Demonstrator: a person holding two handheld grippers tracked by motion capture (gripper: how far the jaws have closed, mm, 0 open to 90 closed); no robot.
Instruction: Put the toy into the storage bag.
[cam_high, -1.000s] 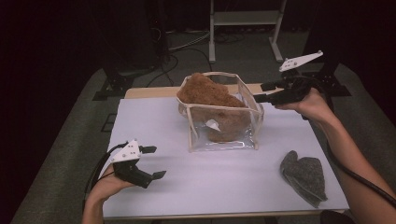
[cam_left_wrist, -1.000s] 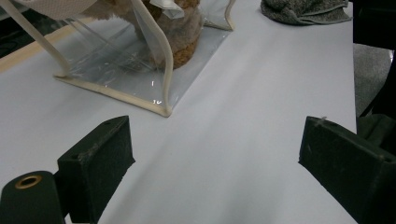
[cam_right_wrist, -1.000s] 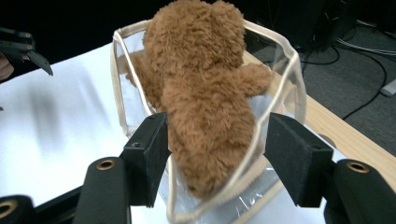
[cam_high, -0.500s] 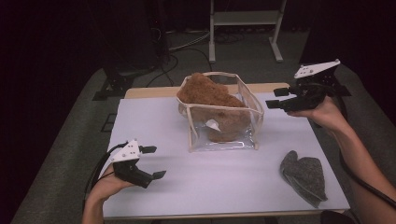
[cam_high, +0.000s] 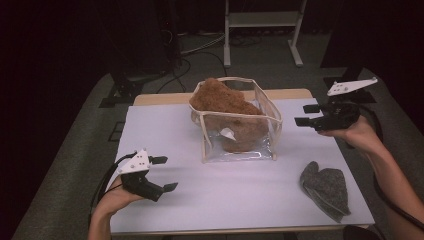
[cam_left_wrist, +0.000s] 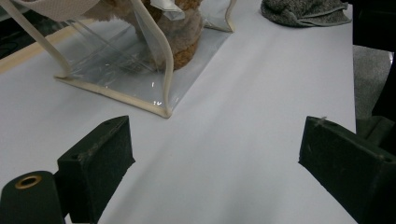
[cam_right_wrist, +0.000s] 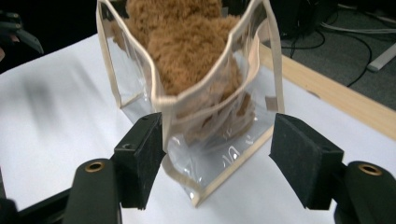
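Clear plastic bag (cam_high: 240, 127) stands upright mid-table, far of center, left of the right tool (cam_high: 312, 114) and apart from it. Right tool hovers at the right table edge, pointing left at the bag; jaws have just been opening, now wide apart, nothing gripped. In the right gripper view the bag (cam_right_wrist: 196, 107) sits beyond and between the two black pads, not touched. Left tool (cam_high: 162, 174) rests at the near left of the table (cam_high: 240, 200), well apart from the bag, jaws wide, empty; in the left gripper view bare table lies between its pads.

Bag: see-through film walls, cream fabric piping along edges and rim, boxy with open top, glossy. Inside, a brown fuzzy plush piece (cam_high: 225, 102), lumpy, sticking up above the rim; small white tag (cam_high: 229, 133) visible through the near wall.

Grey knitted cloth (cam_high: 325, 187) lies flat at near right, just near of the right forearm, roughly heart-shaped, rough texture. Table top white, smooth, with a wooden strip at the far edge.
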